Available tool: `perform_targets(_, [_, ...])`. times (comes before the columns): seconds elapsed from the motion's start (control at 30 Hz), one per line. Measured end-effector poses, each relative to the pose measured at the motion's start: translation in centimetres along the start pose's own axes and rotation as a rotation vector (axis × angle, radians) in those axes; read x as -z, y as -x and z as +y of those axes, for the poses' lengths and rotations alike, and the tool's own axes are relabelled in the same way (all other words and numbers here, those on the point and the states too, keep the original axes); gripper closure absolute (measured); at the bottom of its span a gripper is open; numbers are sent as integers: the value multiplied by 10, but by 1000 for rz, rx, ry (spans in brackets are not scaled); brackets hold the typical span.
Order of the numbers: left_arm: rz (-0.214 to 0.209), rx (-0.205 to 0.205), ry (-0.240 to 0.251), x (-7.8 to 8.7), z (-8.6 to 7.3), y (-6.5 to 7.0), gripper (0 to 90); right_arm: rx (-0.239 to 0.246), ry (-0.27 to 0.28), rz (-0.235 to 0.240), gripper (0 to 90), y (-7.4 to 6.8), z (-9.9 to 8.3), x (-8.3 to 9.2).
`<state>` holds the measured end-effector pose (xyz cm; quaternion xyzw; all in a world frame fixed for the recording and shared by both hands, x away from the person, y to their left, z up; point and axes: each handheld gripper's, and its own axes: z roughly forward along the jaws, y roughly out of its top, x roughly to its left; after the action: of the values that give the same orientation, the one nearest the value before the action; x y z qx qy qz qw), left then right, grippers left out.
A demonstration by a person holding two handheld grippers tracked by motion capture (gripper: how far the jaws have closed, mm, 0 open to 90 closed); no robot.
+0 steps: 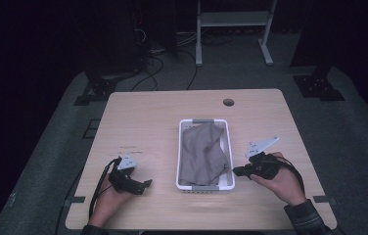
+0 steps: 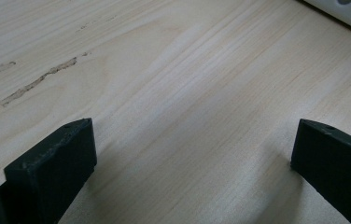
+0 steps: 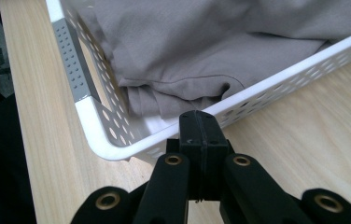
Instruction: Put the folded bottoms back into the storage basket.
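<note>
Grey cloth (image 1: 203, 152) lying bunched in the white basket (image 1: 204, 186) mid-bench. Right gripper (image 3: 200, 122) at the near rim, fingers pressed together, empty; left gripper (image 2: 187, 158) parked, fingers spread. Next, probably: opening to pinch cloth.

My left gripper (image 1: 145, 184) sits low, its jaws spread wide with bare space between my fingertips. My right gripper (image 3: 201, 128) has its jaws pressed flat together, nothing between them, wrist angled inward.

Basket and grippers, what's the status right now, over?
Left gripper open, resting on bare table. Right gripper shut, empty, at basket rim. Grey cloth crumpled inside basket. Nothing in the way.
</note>
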<state>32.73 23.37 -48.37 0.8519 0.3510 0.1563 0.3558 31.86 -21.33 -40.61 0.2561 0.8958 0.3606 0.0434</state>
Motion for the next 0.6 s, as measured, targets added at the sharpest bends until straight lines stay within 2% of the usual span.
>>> perform_targets(0.07, [0,0,0,0,0,0,0,6,2,-9,895,0,0,0])
perform_targets(0.1, [0,-1,0,0,0,0,0,3,6,-16,875,0,0,-1])
perform_targets(0.13, [0,0,0,0,0,0,0,-5,21,-38,814,3,-2,-1])
perform_targets(0.17, [0,0,0,0,0,0,0,-5,21,-38,814,3,-2,-1])
perform_targets(0.2, [0,0,0,0,0,0,0,-19,39,-71,715,6,-5,0])
perform_targets(0.23, [0,0,0,0,0,0,0,-24,52,-89,715,8,-7,0])
perform_targets(0.27, [0,0,0,0,0,0,0,-25,61,-108,605,10,-8,0])
perform_targets(0.3, [0,0,0,0,0,0,0,-27,72,-127,549,13,-10,-1])
perform_targets(0.43, [0,0,0,0,0,0,0,-53,125,-186,376,21,-19,0])
perform_targets(0.57, [1,-1,-2,0,0,0,0,-98,164,-243,294,29,-30,4])
perform_targets(0.6, [1,-1,-2,0,0,0,0,-98,164,-243,294,29,-30,4])
